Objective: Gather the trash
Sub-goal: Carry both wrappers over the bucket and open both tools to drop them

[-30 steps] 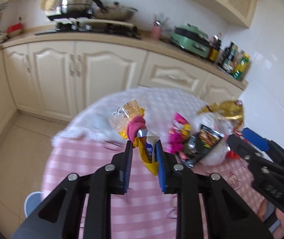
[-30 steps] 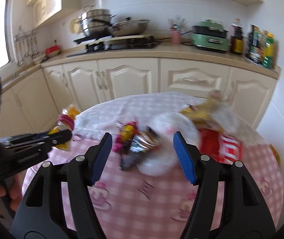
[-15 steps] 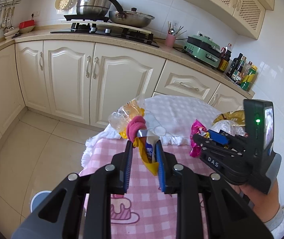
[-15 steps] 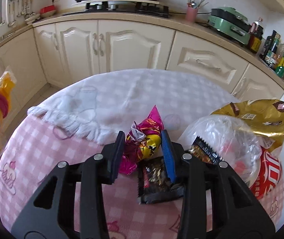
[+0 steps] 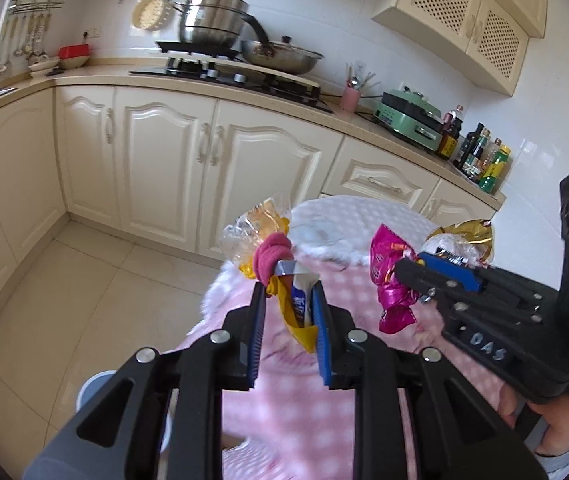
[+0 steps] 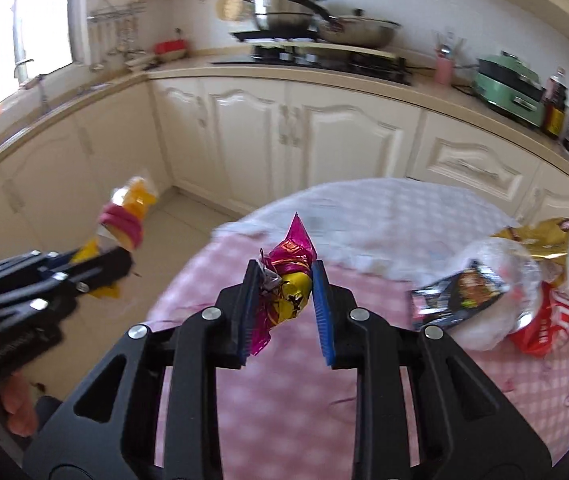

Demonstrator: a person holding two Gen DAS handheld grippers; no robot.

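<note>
The left gripper [image 5: 288, 300] pinches a yellow snack bag [image 5: 276, 264] tied with a pink band [image 5: 272, 258] above the pink checked table [image 5: 304, 412], while the right gripper [image 5: 408, 280] beside it clamps a magenta foil wrapper [image 5: 390, 280] before cream cabinets [image 5: 188, 160].

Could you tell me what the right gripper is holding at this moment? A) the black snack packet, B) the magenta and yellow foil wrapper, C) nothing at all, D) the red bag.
B: the right gripper is shut on the magenta and yellow foil wrapper, lifted above the pink table; the black snack packet lies apart.
</note>
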